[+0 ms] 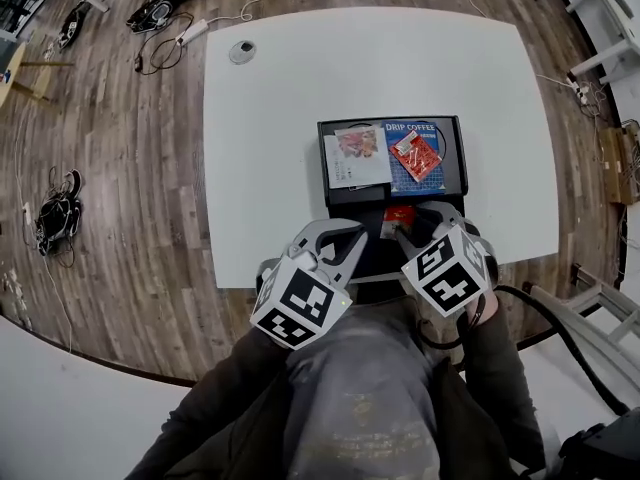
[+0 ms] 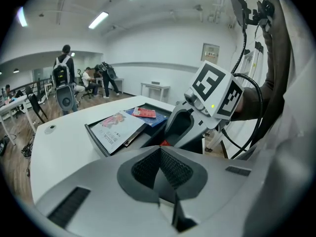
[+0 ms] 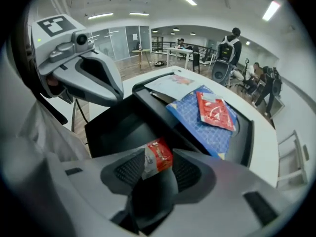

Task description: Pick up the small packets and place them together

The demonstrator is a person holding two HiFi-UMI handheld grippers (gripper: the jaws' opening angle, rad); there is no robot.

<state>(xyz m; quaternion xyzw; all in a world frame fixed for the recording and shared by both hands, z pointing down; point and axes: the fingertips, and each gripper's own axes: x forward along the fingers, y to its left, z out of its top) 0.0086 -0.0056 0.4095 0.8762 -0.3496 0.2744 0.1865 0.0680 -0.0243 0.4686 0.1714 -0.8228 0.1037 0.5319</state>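
Note:
A small red and white packet (image 3: 157,158) sits between the fingers of my right gripper (image 3: 158,169), which stand open around it; it leans toward the left pad. In the head view this packet (image 1: 398,215) and the right gripper (image 1: 405,222) hover over the near black section (image 1: 372,253) of a black tray (image 1: 324,163) at the table's front edge. In the tray's far part, a larger red packet (image 1: 415,154) lies on a blue drip coffee pack (image 1: 397,131), beside a white leaflet (image 1: 357,155). My left gripper (image 1: 352,236) is shut and empty, just left of the right one.
The white table (image 1: 280,128) carries a small round grey object (image 1: 241,51) at its far left corner. Cables and gear (image 1: 58,213) lie on the wooden floor to the left. People stand far behind (image 2: 63,78). My lap is right under the table's near edge.

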